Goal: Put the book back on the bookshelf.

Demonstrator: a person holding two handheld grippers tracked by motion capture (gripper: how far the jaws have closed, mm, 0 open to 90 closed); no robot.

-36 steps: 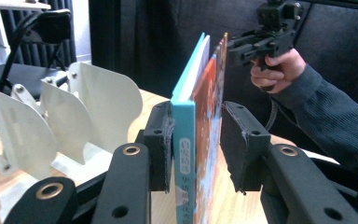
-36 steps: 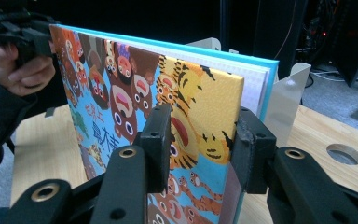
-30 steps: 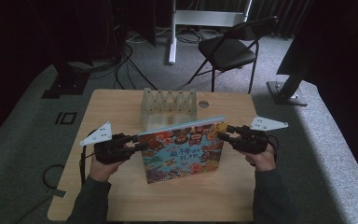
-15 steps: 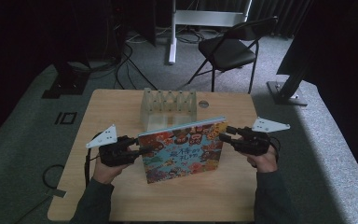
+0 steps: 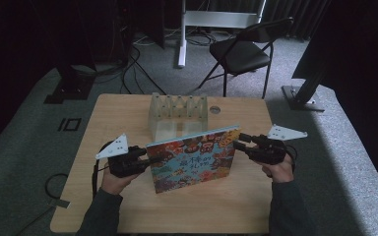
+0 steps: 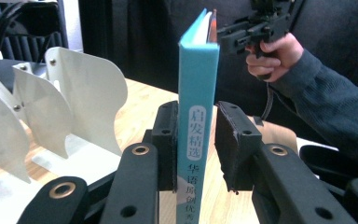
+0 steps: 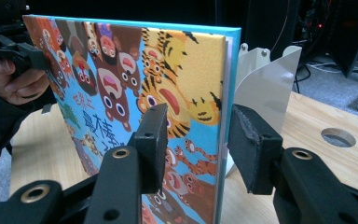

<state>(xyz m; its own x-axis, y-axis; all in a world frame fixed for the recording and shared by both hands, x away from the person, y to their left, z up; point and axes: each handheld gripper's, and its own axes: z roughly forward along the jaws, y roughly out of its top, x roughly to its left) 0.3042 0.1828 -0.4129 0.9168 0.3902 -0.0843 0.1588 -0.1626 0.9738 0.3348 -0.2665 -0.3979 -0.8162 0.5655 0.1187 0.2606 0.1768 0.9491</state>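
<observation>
**Book held on edge in front of the rack**

Little has shifted since the earlier frames: the picture book stands where it stood at the centre of the high view. The left gripper [image 5: 152,158] has just been closing its jaws around the spine.

In the left gripper view, one pad lies against the book [image 6: 196,70] and the other sits a sliver off it. I cannot tell whether the grip is firm. The right gripper [image 5: 238,142] straddles the book's opposite edge with its jaws released. In the right gripper view, the far pad stands clearly apart from the back cover.

The book [image 5: 192,160] rests on its bottom edge, leaning slightly, just in front of the white divider rack [image 5: 177,115]. To do this step well, I judge both grips should be firm before lifting. The book should stay upright and line up with a slot between the rack's curved plates [image 6: 88,93].

Beyond the rack, the wooden table [image 5: 177,211] has a round hole [image 5: 215,110] near its upper edge. Grey carpet [image 5: 29,147] surrounds the table. A black folding chair [image 5: 241,51] and a white post [image 5: 182,29] stand at the top of the frame, against dark curtains.
</observation>
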